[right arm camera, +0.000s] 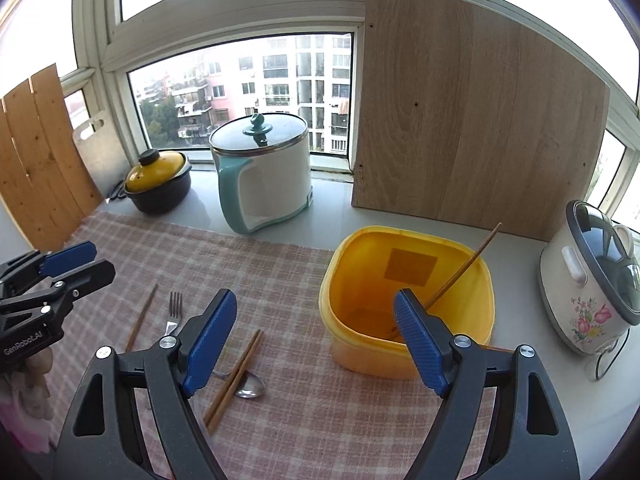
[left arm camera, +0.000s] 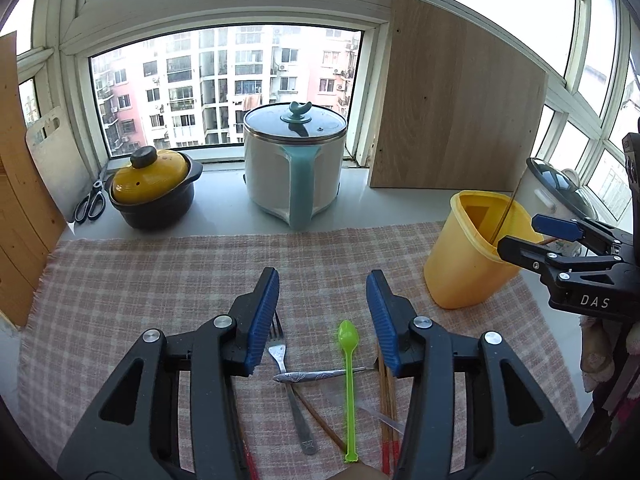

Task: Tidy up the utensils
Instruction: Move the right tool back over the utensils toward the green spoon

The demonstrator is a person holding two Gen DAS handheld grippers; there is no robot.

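My left gripper (left arm camera: 322, 284) is open and hovers over loose utensils on the checked cloth (left arm camera: 160, 280). Below it lie a fork (left arm camera: 280, 354), a green plastic spoon (left arm camera: 347, 376), a metal spoon (left arm camera: 316, 377) lying crosswise and brown chopsticks (left arm camera: 386, 400). Nothing sits between its pads. My right gripper (right arm camera: 314, 304) is open too, just in front of the yellow bin (right arm camera: 372, 356). One chopstick (right arm camera: 464, 268) leans inside the bin. A chopstick pair (right arm camera: 236, 376) and the metal spoon's bowl (right arm camera: 250, 386) lie left of the bin.
An electric pot (left arm camera: 294, 164) with a teal handle, a yellow-lidded casserole (left arm camera: 154, 184), scissors (left arm camera: 91, 202) and a cutting board (left arm camera: 56, 152) stand along the window sill. A wooden panel (right arm camera: 472, 120) leans behind the bin. A rice cooker (right arm camera: 592, 280) stands at far right.
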